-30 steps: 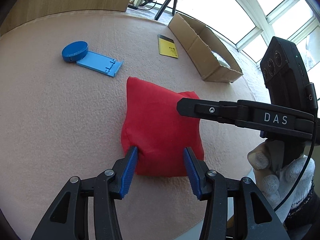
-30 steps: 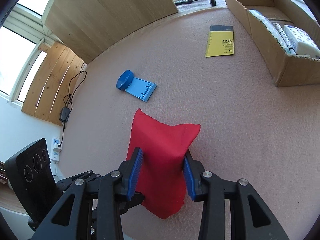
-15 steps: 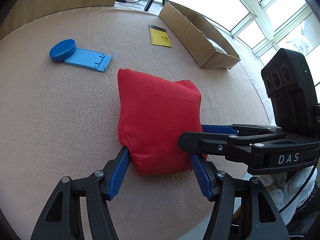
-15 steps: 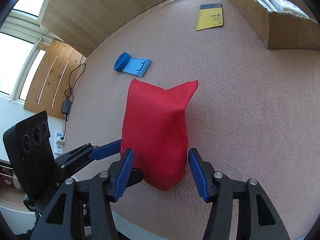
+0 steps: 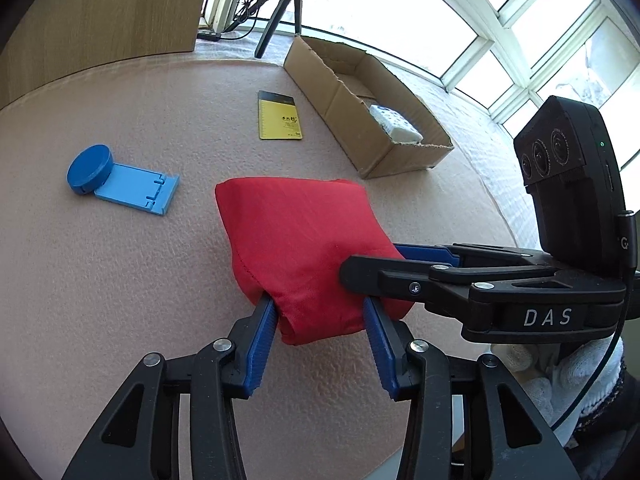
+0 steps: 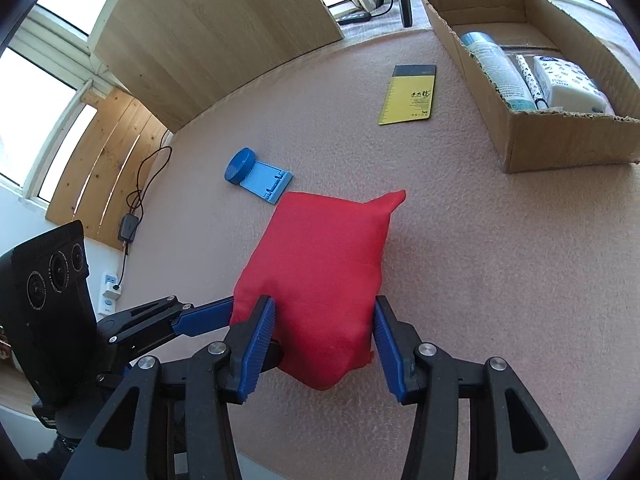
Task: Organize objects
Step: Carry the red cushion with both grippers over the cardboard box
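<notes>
Two grippers, the left gripper (image 5: pixel 320 320) and right gripper (image 6: pixel 325 334), both having just been closing, are pinching the near end of the red pouch (image 5: pixel 304 240) between their pads, soft, light fabric probably sagging unless taken at its corners.

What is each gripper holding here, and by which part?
Both hold the red cloth bag. The left gripper has just closed on its near bottom corner; the right gripper pinches the neighbouring near end from the side.
</notes>
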`<state>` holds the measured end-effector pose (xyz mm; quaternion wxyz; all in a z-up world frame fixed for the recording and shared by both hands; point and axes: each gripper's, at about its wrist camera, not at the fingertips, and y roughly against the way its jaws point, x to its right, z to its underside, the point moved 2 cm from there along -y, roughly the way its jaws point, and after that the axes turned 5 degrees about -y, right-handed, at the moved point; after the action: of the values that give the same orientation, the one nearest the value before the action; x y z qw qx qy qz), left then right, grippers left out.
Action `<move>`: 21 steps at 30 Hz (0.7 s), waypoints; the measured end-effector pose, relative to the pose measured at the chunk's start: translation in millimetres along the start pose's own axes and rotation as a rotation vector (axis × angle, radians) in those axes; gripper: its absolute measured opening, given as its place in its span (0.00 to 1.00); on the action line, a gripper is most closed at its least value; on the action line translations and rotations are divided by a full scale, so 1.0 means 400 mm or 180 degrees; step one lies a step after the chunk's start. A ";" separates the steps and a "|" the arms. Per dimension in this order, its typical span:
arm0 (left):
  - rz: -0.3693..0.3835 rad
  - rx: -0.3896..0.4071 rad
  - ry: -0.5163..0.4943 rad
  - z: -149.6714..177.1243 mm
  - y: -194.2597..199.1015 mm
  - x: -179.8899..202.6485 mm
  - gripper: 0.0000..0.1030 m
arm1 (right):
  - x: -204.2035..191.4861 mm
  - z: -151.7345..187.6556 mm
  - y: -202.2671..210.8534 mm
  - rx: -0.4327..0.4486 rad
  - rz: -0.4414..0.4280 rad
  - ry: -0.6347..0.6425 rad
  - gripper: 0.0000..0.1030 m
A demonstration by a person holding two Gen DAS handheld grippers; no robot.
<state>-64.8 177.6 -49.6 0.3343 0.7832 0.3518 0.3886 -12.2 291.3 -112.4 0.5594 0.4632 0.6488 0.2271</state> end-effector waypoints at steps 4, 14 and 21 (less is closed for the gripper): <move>0.0016 0.0125 -0.0120 -0.056 0.010 0.044 0.46 | 0.011 -0.030 0.049 0.0140 -0.0004 0.0038 0.44; 0.0016 0.0498 -0.0456 -0.268 -0.007 0.162 0.46 | 0.044 -0.170 0.207 0.0686 0.0128 0.0193 0.44; 0.0014 0.0669 -0.0561 -0.402 -0.078 0.241 0.46 | 0.123 -0.278 0.281 0.0965 0.0243 0.0170 0.44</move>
<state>-166.0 312.4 37.9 0.2792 0.8458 0.3581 0.2801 -74.6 410.8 -16.4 0.4565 0.5606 0.6722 0.1599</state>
